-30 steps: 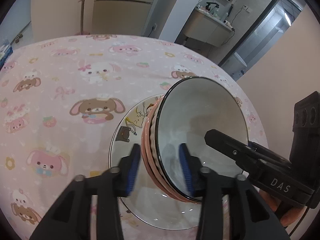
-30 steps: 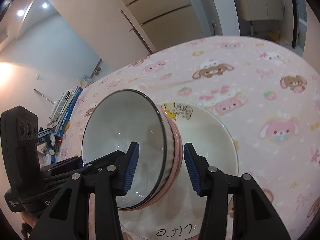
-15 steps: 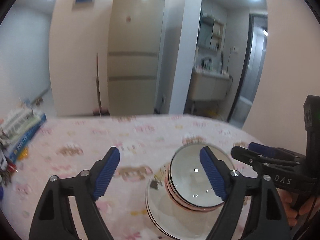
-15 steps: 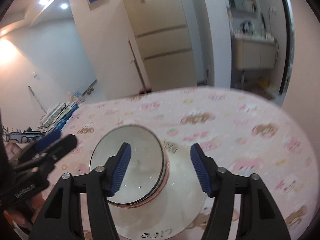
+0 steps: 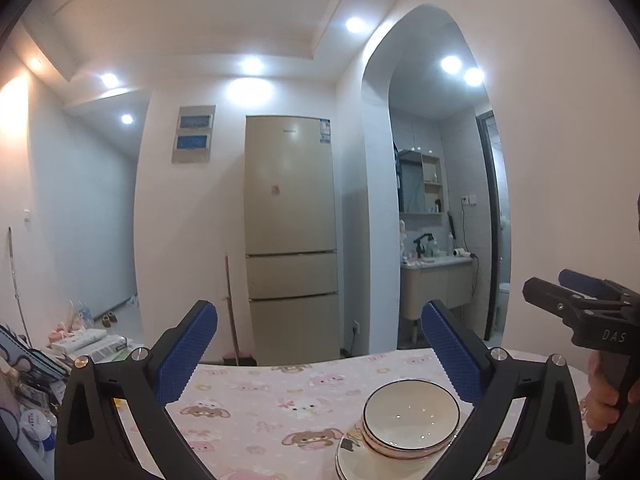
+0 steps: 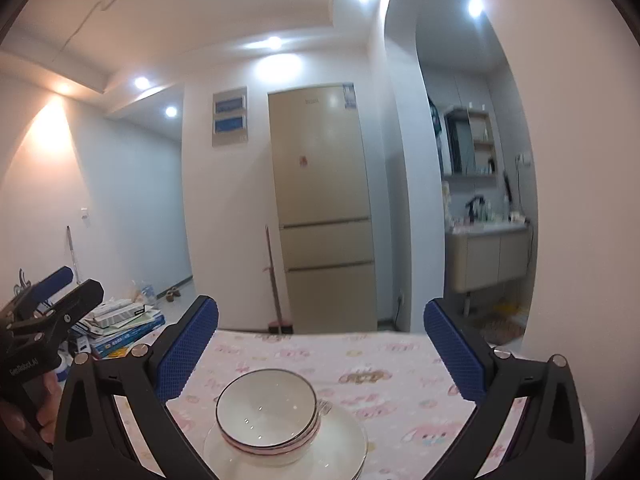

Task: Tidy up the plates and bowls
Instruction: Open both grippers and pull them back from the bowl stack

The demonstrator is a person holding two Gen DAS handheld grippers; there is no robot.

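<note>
Bowl stack (image 6: 267,414) sits on the plates (image 6: 344,446) on the pink cartoon-print desk (image 6: 400,364), near the front edge of the view, low between the fingers of both grippers. Looks like two or three nested bowls, white inside with a dark rim and pinkish outside; plate count is hard to tell, at least two rims show in the left wrist view.

Risks, judged from here: the bowls sit off-centre on the plates, toward the left side in the right wrist view, so a bump from either gripper could tip or slide the stack. The plates may be close to the desk's near edge, which is cropped, so I cannot confirm. The two grippers are close to each other, so they could clash if both reach in again. Glazed ceramic is slick, so a pinch on the rim could slip.

Left gripper (image 5: 320,354): jaws opening, wide, nothing between the blue pads, touching nothing. Right gripper (image 6: 322,350): same, jaws opening, wide apart, empty, clear above the bowls. Both point level at the fridge (image 5: 291,236), not down at the dishes. Task looks near done or done.
</note>
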